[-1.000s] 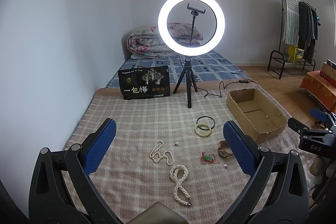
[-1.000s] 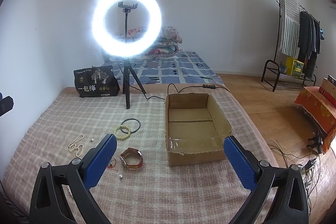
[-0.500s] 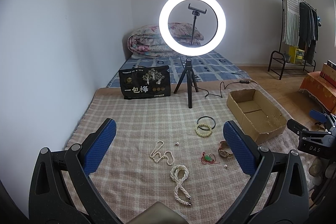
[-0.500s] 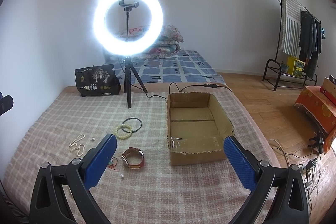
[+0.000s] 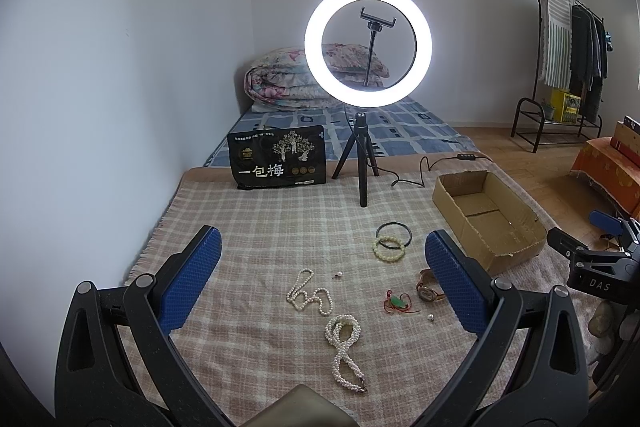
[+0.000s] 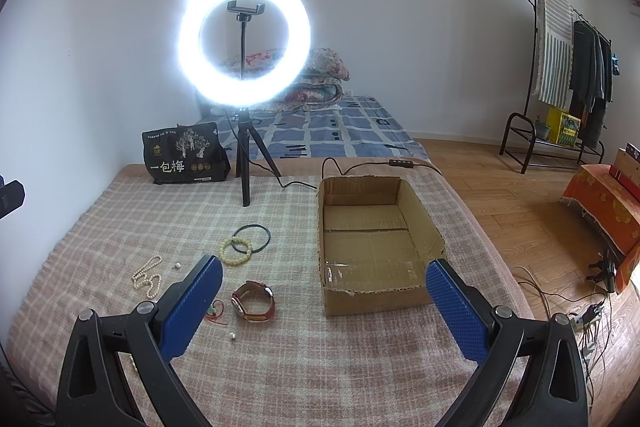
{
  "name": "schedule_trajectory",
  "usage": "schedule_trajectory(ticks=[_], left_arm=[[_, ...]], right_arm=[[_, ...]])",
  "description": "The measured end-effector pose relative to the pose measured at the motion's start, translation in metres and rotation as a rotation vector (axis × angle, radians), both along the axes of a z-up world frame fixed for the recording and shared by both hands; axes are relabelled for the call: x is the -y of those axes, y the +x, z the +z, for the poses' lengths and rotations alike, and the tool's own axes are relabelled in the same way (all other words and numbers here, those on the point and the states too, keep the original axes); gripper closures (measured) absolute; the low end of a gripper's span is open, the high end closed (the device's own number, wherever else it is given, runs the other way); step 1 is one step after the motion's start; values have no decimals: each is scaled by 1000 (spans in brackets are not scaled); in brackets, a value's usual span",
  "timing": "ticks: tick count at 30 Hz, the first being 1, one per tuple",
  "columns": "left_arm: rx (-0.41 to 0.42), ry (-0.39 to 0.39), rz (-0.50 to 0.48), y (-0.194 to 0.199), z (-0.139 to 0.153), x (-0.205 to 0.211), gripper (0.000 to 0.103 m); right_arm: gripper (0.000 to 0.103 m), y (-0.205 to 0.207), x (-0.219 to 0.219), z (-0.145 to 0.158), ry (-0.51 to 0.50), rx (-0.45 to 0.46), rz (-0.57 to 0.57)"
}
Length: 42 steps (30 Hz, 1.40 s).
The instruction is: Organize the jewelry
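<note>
Basically nothing was done yet. The cardboard box (image 6: 374, 239) sat empty on the plaid blanket (image 6: 120, 223), with every piece of jewelry outside it.

Both sets of tongs were spread wide and gripping nothing: left tongs (image 5: 322, 279) hovered over the pearls, right tongs (image 6: 324, 301) hung between the watch and the box's near wall.

Loose on the blanket, left of the box:
- twisted pearl necklace (image 5: 345, 351), nearest the left tongs
- thin pearl strand (image 5: 308, 293), just beyond it
- red-strap watch (image 6: 253, 301), close to the box
- green pendant on red cord (image 5: 399, 303), beside the watch
- pale bead bracelet (image 6: 235, 251) touching the black bangle (image 6: 251, 239), further back
- two loose pearls, one near the strand (image 5: 339, 274), one near the pendant (image 6: 231, 336)

Ring light on tripod (image 6: 244, 39) and a black snack bag (image 6: 186, 155) stood at the far edge, not part of the job.

Judgement: task at the start, all eight pieces left. The watch looked like the easiest first pick for the right tongs, being closest to the box. The loose pearls would likely be fiddly: small, round, on soft fabric.
</note>
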<state>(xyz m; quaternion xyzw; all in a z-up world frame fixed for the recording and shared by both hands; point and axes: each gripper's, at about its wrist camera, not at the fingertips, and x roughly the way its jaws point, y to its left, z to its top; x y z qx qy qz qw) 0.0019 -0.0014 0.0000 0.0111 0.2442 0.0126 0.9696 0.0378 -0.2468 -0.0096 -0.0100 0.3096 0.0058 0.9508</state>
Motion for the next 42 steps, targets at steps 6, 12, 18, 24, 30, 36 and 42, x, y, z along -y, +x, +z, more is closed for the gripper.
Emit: schedule_trajectory(ticks=[6, 12, 18, 24, 30, 36, 42], left_arm=[[0, 0, -1, 0, 0, 0, 0], [0, -1, 0, 0, 0, 0, 0], [-1, -2, 0, 0, 0, -1, 0], [-8, -3, 6, 0, 2, -5, 0], [-12, -2, 14, 0, 1, -12, 0], [-20, 1, 51, 9, 1, -28, 0], [-18, 12, 105, 23, 1, -53, 0]], right_arm=[[0, 0, -1, 0, 0, 0, 0], [0, 0, -1, 0, 1, -1, 0], [0, 0, -2, -3, 0, -3, 1], [0, 0, -4, -5, 2, -7, 6], [0, 2, -6, -7, 0, -14, 13], [0, 6, -9, -11, -11, -31, 19], [0, 5, -22, -14, -53, -11, 60]])
